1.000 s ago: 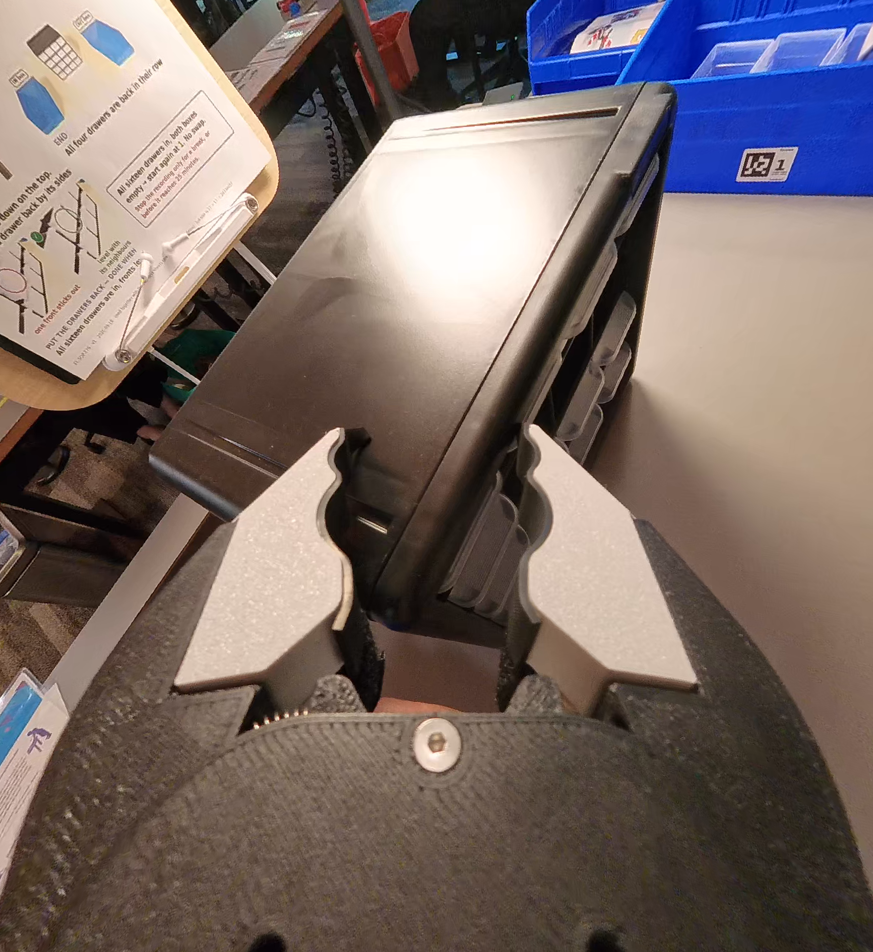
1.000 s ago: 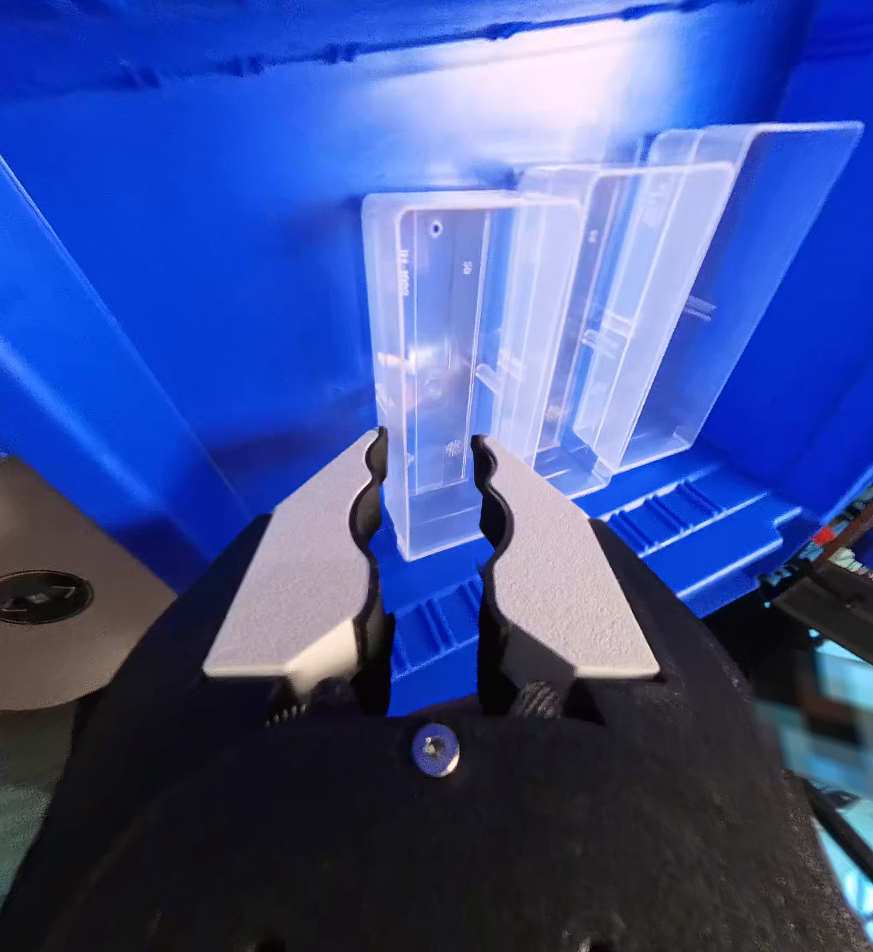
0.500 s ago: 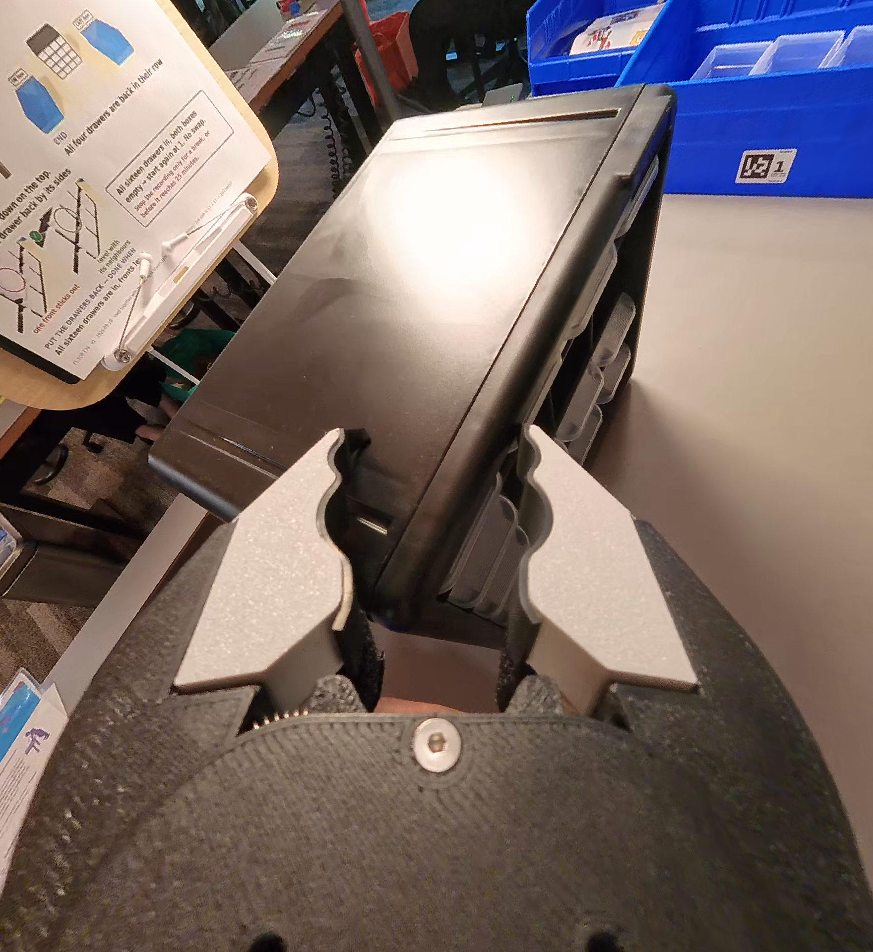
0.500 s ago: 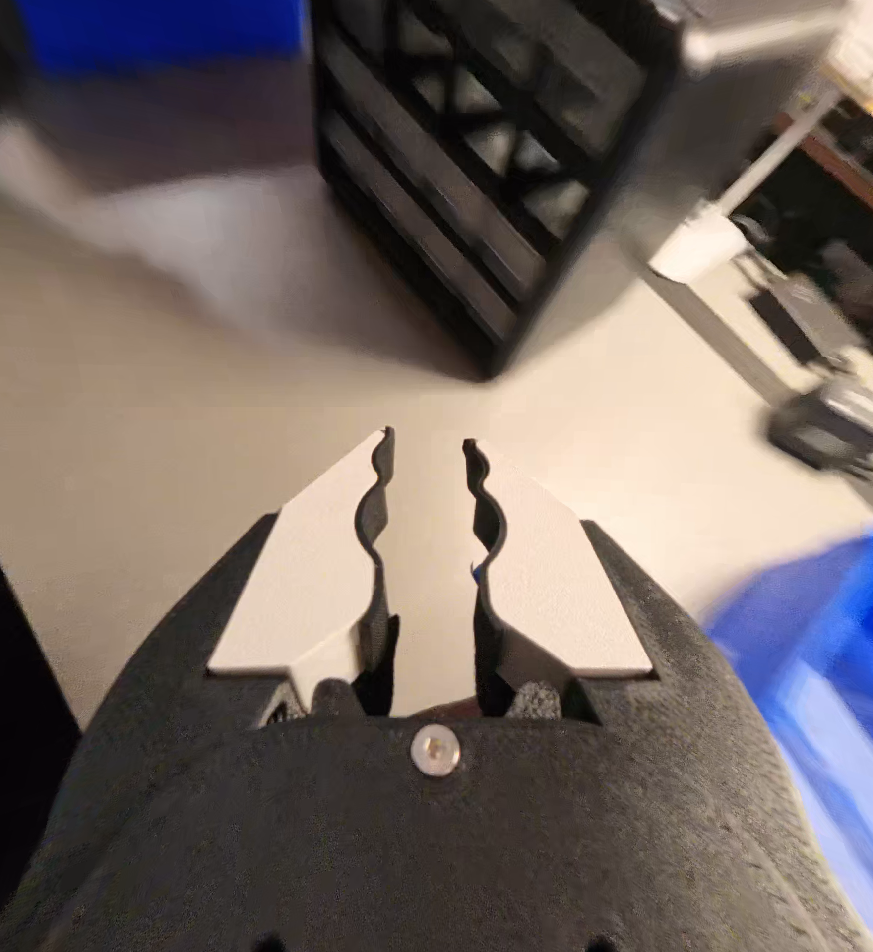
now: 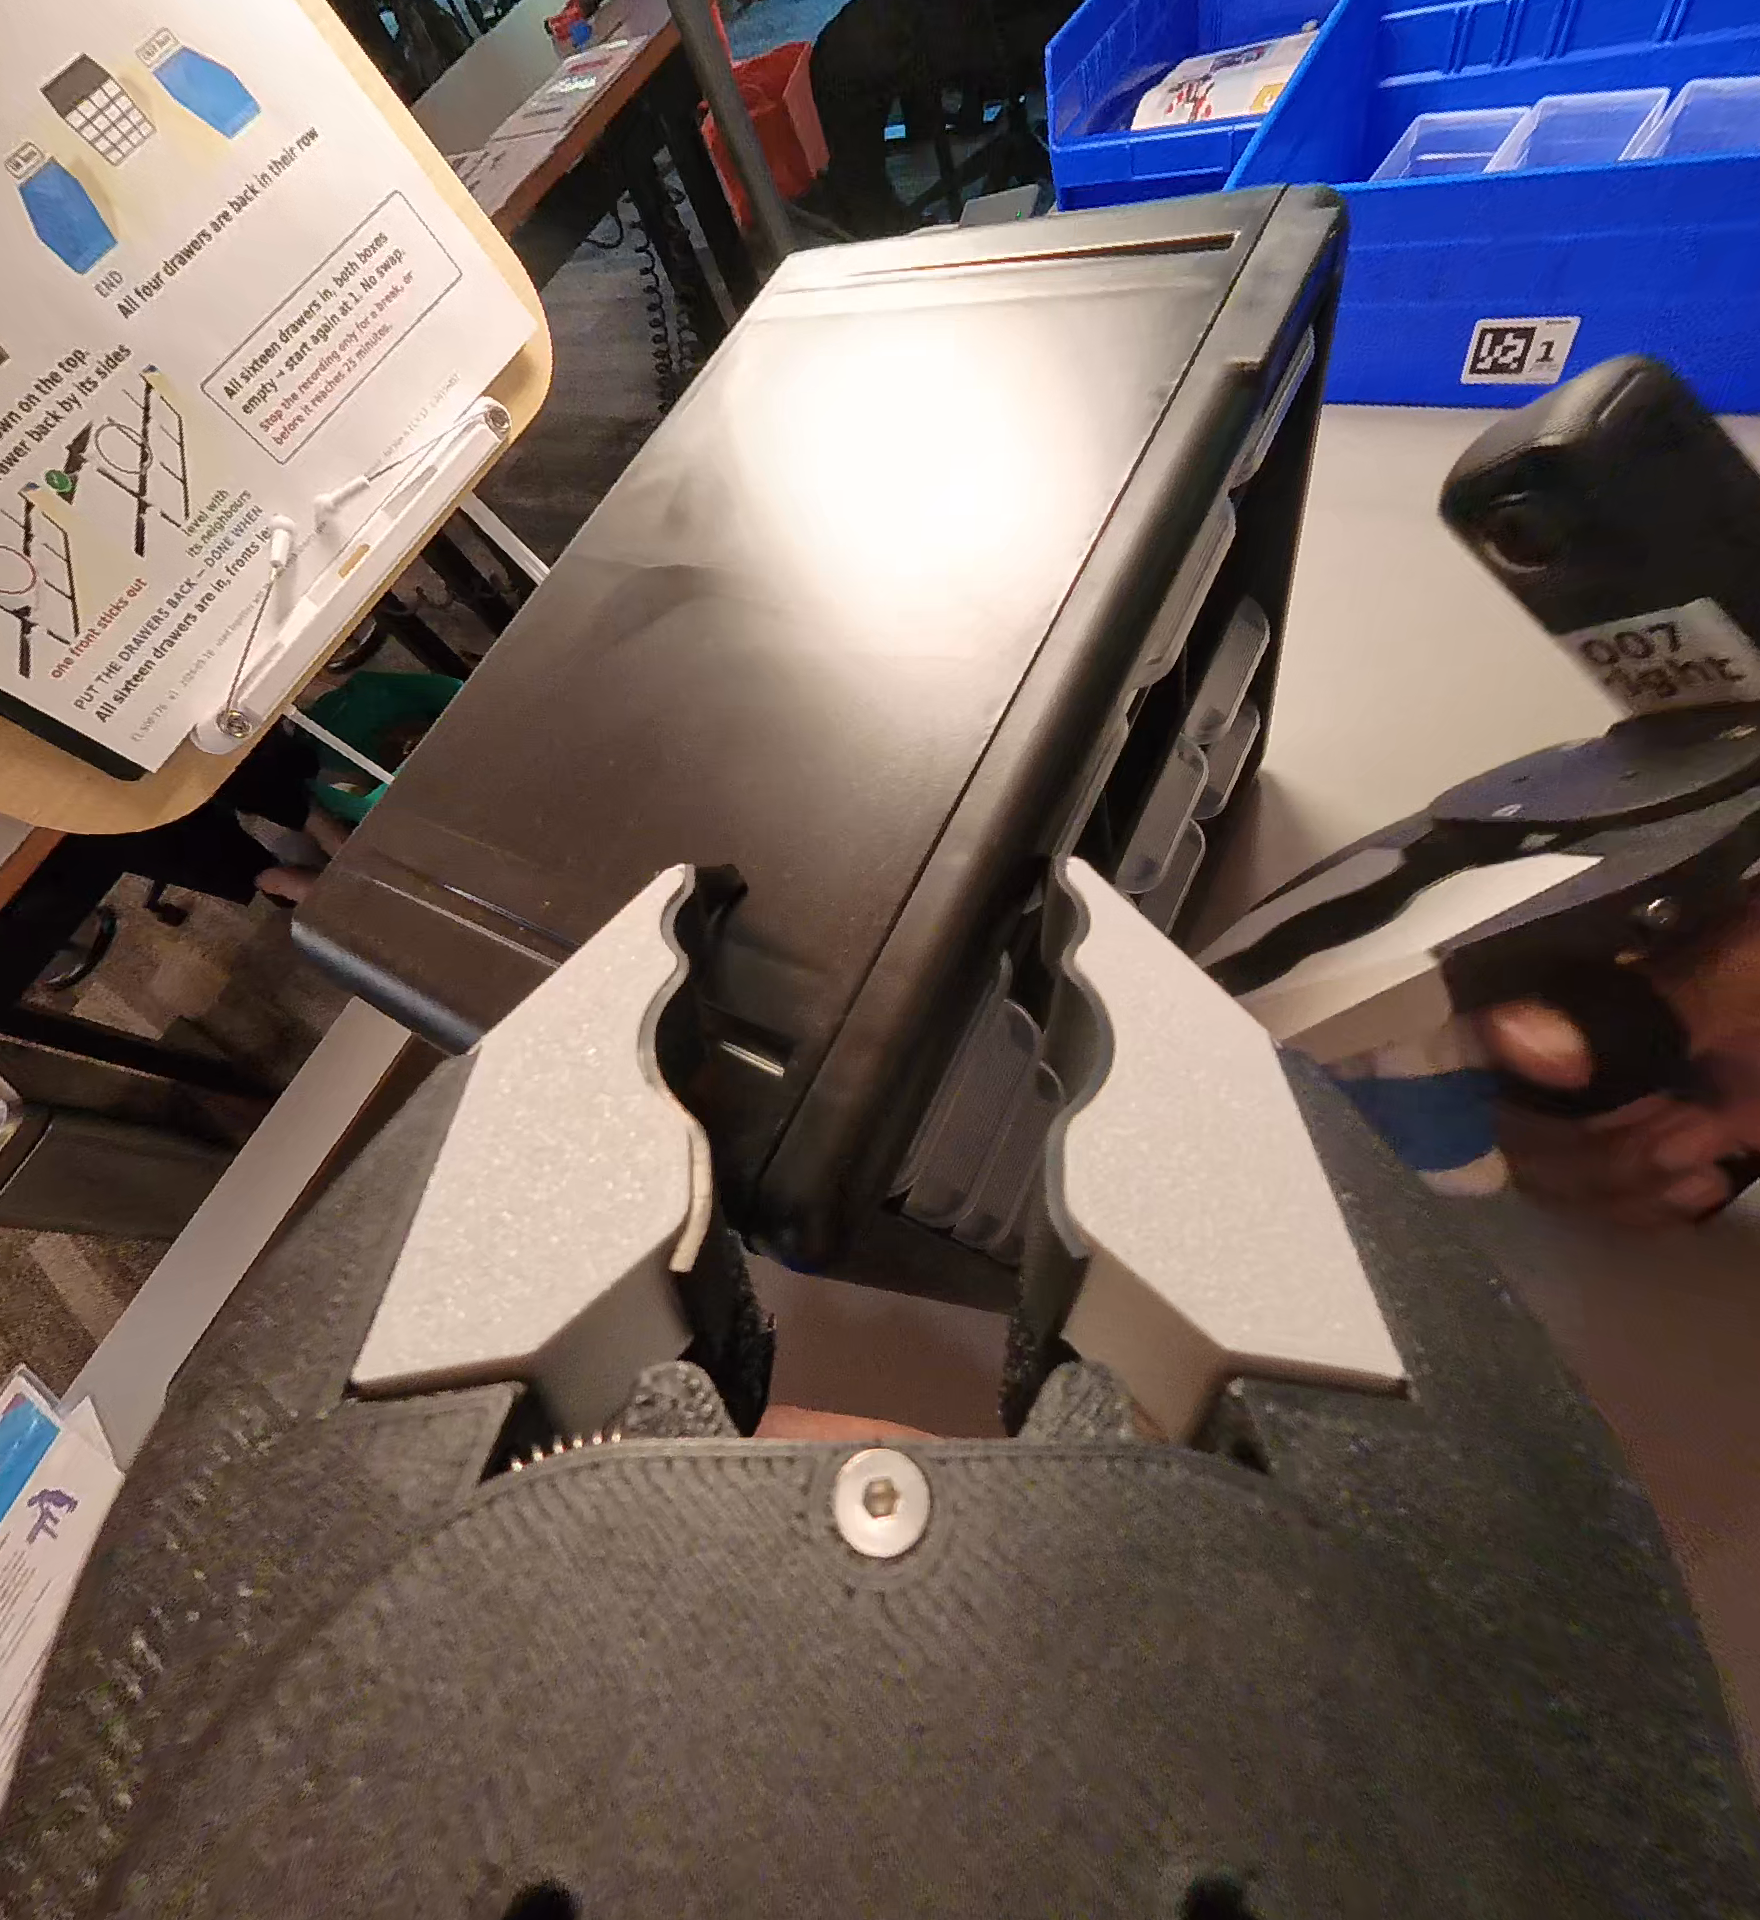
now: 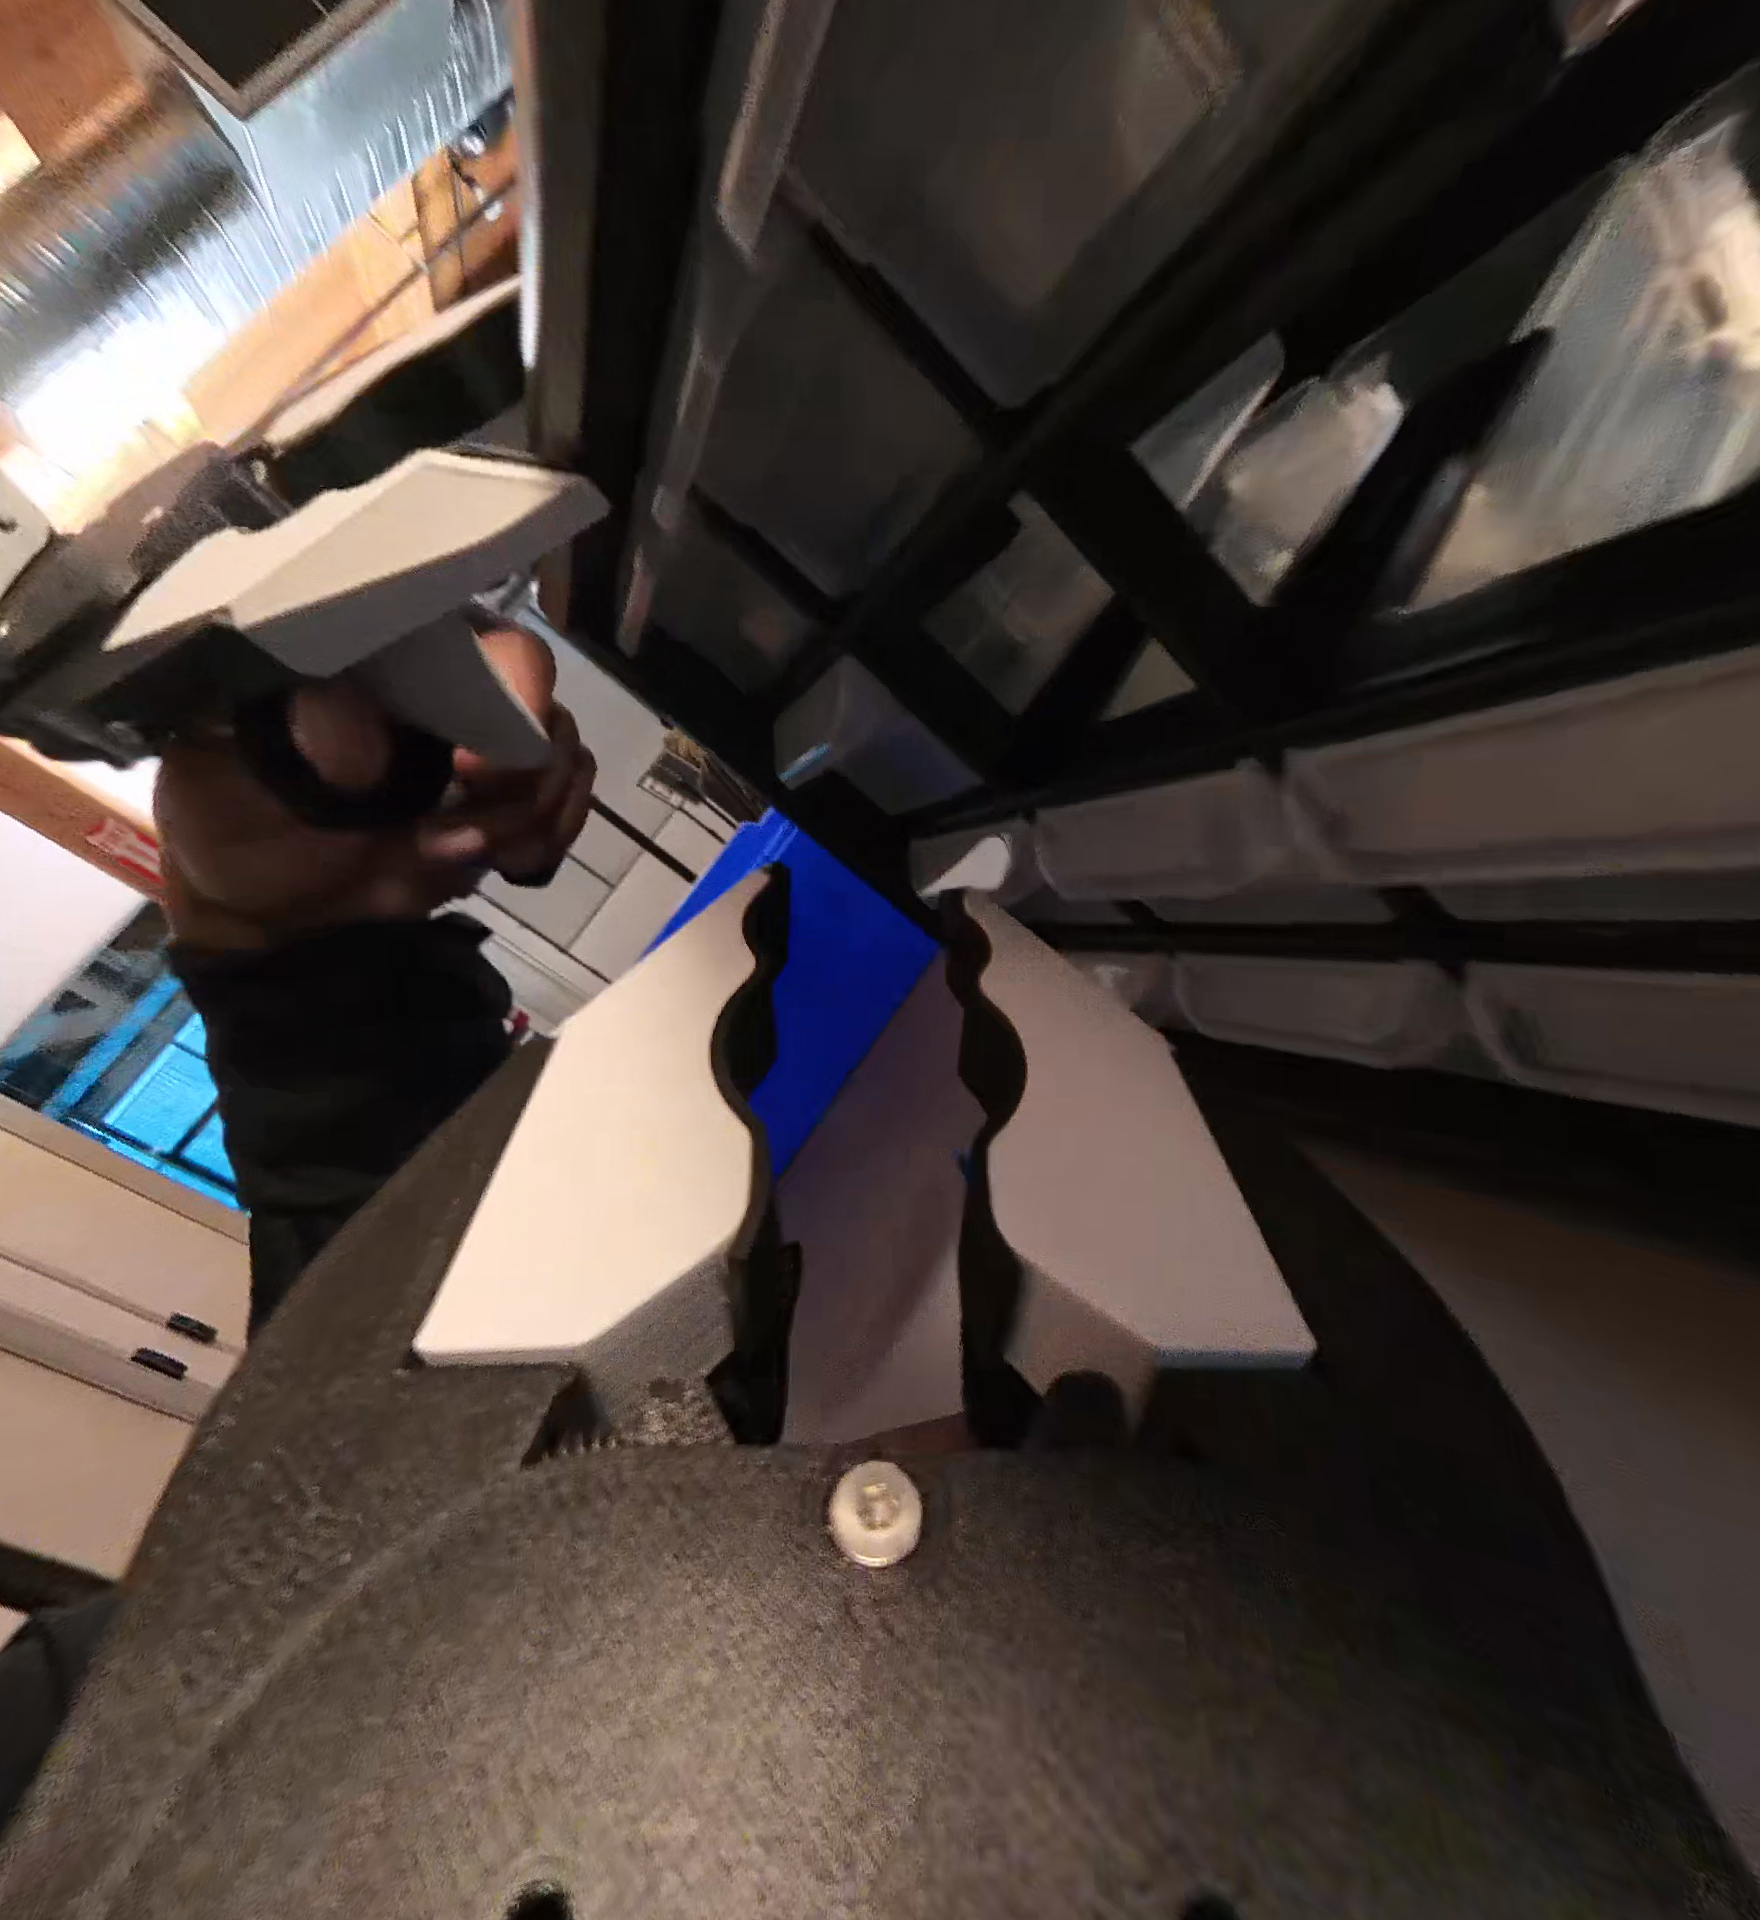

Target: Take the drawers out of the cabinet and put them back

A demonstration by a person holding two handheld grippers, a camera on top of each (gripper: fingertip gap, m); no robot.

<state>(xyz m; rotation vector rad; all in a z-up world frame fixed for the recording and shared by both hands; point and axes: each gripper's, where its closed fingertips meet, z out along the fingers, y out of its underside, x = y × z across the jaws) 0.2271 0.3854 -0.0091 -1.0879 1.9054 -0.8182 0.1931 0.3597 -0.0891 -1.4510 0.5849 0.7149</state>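
Two claws in play. Left claw (image 5: 876, 1049) is spread wide, straddling the near top corner of the black cabinet (image 5: 855, 582); whether its pads press the cabinet can't be told. Cabinet stands near the bench's (image 5: 1541, 1351) left edge, clear drawers (image 6: 1541, 821) in its front. Right claw (image 6: 865, 1039) is partly open, gripping nothing, tips just beside a lower drawer. Blue bin (image 5: 1582, 249) sits at the far edge.

pale table (image 5: 1634, 1455) carries black cabinet (image 5: 855, 582), apparently blue bins (image 5: 1582, 260).
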